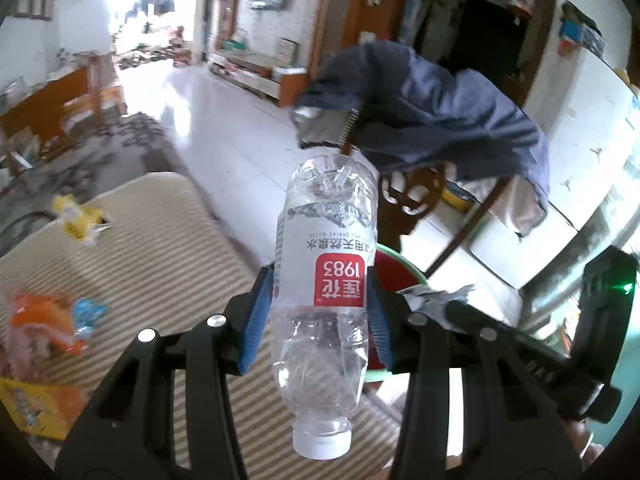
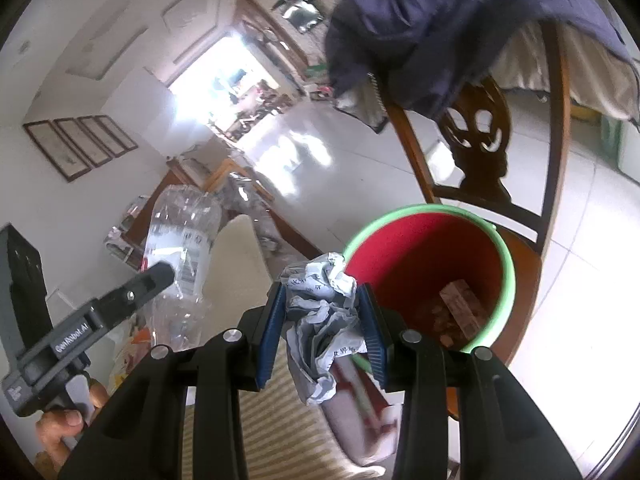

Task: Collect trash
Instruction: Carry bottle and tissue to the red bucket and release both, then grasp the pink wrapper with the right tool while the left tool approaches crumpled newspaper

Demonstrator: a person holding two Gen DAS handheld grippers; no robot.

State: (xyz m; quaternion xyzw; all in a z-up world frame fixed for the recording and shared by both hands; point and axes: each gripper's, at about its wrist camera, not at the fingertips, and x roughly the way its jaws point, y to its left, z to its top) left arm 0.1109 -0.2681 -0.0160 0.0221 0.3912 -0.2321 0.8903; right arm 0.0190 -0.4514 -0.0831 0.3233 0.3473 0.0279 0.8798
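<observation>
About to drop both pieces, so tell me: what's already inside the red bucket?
In the red bucket, a brownish printed carton or wrapper lies at the bottom with blurred brown scraps beside it. The crumpled paper and the right gripper cover the near part of the floor.

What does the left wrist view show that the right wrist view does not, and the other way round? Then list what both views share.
Only the left wrist view shows the bottle's white cap, its red label, and the yellow wrapper and orange wrapper lying on the striped table.

Only the right wrist view shows the trash inside the red bucket and the framed pictures on the wall.

Both show the left gripper shut on the plastic bottle, the crumpled paper in the right gripper, and the blue jacket over the wooden chair.
</observation>
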